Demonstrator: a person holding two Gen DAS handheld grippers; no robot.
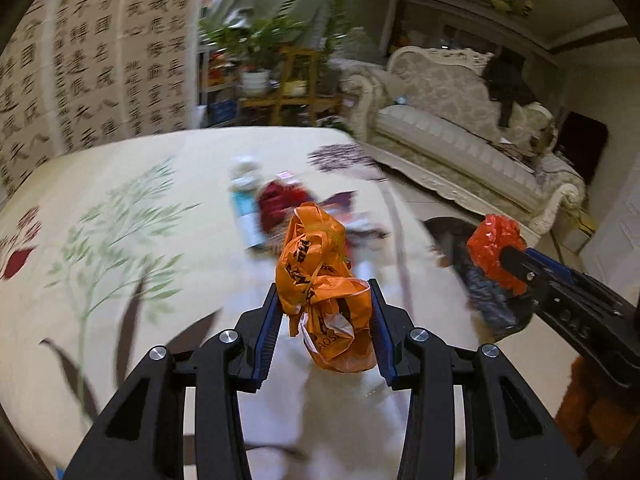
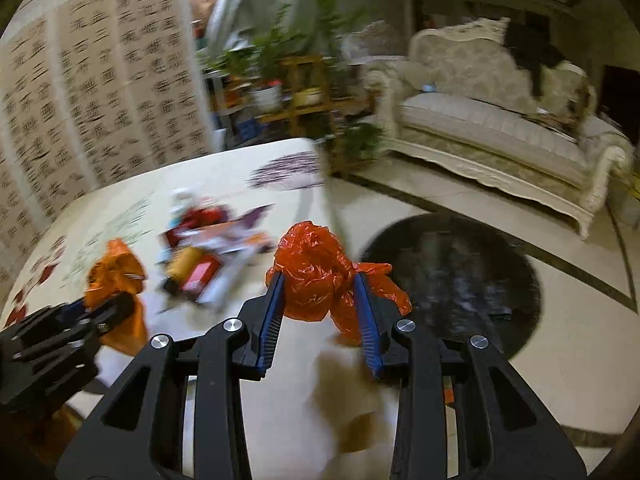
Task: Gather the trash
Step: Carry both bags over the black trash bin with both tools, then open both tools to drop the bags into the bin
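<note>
Both jaws pinch crumpled bags: left gripper (image 1: 326,304) orange bag (image 1: 320,280), right gripper (image 2: 320,300) red bag (image 2: 316,276).

A home living room: ornate sofa (image 1: 460,120), potted plants (image 1: 256,40), calligraphy wall (image 1: 92,60).

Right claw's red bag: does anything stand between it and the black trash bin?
Nothing visible does. The right claw grips the red plastic bag in mid-air, and the round black bin sits open just beyond it.
</note>
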